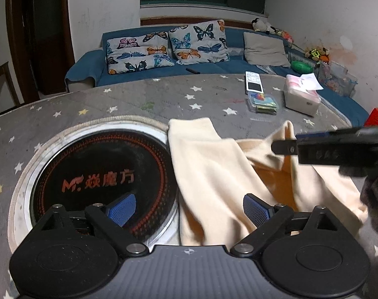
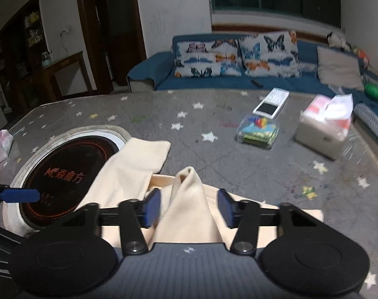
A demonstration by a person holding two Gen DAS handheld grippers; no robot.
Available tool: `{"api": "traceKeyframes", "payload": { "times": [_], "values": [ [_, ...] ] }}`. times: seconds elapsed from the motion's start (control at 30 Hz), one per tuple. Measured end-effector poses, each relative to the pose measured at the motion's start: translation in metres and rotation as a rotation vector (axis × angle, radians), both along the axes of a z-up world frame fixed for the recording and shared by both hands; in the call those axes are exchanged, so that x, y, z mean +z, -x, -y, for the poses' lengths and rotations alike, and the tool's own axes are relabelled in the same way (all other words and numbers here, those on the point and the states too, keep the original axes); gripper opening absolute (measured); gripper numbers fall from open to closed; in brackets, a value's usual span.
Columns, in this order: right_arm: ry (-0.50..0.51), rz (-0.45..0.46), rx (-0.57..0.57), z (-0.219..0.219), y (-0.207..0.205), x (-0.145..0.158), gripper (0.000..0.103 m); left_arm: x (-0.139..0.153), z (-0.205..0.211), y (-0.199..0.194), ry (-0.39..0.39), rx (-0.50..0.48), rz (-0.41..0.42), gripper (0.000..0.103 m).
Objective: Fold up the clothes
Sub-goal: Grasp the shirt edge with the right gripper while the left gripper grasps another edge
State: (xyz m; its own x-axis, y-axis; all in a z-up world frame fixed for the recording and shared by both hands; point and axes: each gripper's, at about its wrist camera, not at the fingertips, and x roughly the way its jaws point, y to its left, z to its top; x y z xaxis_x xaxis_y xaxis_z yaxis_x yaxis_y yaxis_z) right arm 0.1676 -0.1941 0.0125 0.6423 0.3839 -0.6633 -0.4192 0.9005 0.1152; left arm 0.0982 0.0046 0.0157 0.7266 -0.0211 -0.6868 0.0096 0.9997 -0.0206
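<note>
Star-print table (image 1: 164,94) | cream cloth (image 1: 213,174) at cooktop's (image 1: 101,174) 3 o'clock | left tongs (image 1: 189,209) apart, empty | right tongs (image 2: 189,208) apart, astride cloth peak

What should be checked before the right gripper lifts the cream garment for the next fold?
1. Raised fold of the cream garment sits between the right gripper pads: ok.
2. Pads pressing on the cloth: not ok, gaps show on both sides.
3. Left gripper open and holding nothing: ok.
4. Garment clear of the black round hob: not ok, its edge overlaps the rim.
5. Tissue box and clear plastic box away from the garment: ok.
</note>
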Motion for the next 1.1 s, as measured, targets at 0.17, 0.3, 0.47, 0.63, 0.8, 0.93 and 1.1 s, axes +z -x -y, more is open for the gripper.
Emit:
{"api": "traceKeyframes", "payload": {
  "times": [0.17,0.3,0.47,0.63,0.8,0.93,1.1],
  "values": [
    [-0.008,0.026,-0.035,0.013,0.003,-0.001,0.008,0.007,0.005,-0.025,-0.015,0.001,0.022,0.095],
    [-0.024,0.083,-0.080,0.034,0.019,0.013,0.007,0.010,0.012,-0.055,-0.027,0.001,0.025,0.095],
    [-0.024,0.121,-0.146,0.065,0.040,0.026,0.007,0.007,0.022,-0.098,-0.060,0.002,0.017,0.090],
    [-0.055,0.129,-0.231,0.101,0.058,0.030,0.007,-0.012,0.028,-0.139,-0.084,0.017,-0.031,0.080],
    [-0.065,0.128,-0.319,0.131,0.075,0.025,0.007,-0.034,0.023,-0.162,-0.080,0.033,-0.088,0.073],
    [-0.071,0.095,-0.400,0.153,0.090,0.014,0.007,-0.039,0.020,-0.163,-0.069,0.026,-0.074,0.065],
    [-0.087,0.069,-0.462,0.169,0.105,0.005,0.007,-0.036,0.011,-0.160,-0.060,0.029,-0.047,0.012]
  ]
}}
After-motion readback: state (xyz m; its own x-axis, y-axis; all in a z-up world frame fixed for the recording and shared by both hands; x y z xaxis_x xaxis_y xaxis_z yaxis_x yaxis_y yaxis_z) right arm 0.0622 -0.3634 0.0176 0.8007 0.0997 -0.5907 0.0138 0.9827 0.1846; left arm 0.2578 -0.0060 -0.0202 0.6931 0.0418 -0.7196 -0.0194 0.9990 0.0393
